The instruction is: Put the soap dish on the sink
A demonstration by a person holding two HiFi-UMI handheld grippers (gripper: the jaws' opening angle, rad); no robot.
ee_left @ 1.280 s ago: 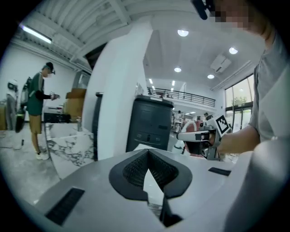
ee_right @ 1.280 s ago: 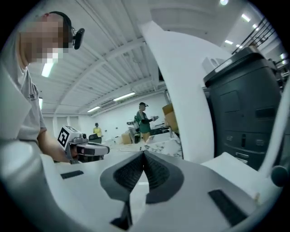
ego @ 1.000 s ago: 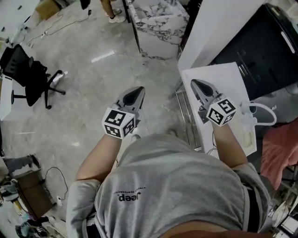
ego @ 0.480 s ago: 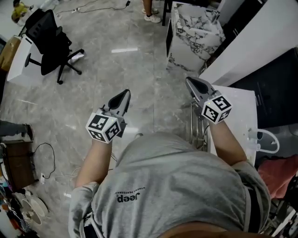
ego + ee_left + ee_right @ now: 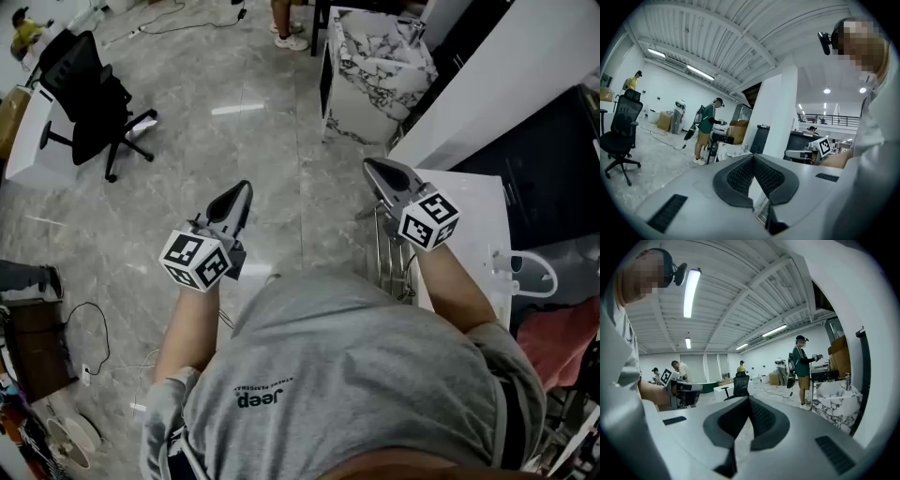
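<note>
No soap dish shows in any view. A marble-patterned sink unit point(image 5: 375, 70) stands on the floor ahead, to the right; the right gripper view shows it with a faucet point(image 5: 836, 404). My left gripper point(image 5: 246, 185) is held level over the grey floor, jaws shut and empty point(image 5: 753, 155). My right gripper point(image 5: 367, 163) hangs near the corner of a white table point(image 5: 478, 211) and points toward the sink unit. Its pads meet at the tip with nothing between them point(image 5: 749, 398). Both grippers are well short of the sink unit.
A metal rack point(image 5: 389, 258) stands beside the white table, below my right gripper. A black office chair point(image 5: 94, 103) is at the far left. A person in a green shirt point(image 5: 805, 371) stands by the sink unit, feet showing point(image 5: 286, 37). Cables lie on the floor.
The person has turned, and both grippers swung with them from beside the white table toward the marble sink unit. In the last half second they hardly moved. Both stayed shut.
</note>
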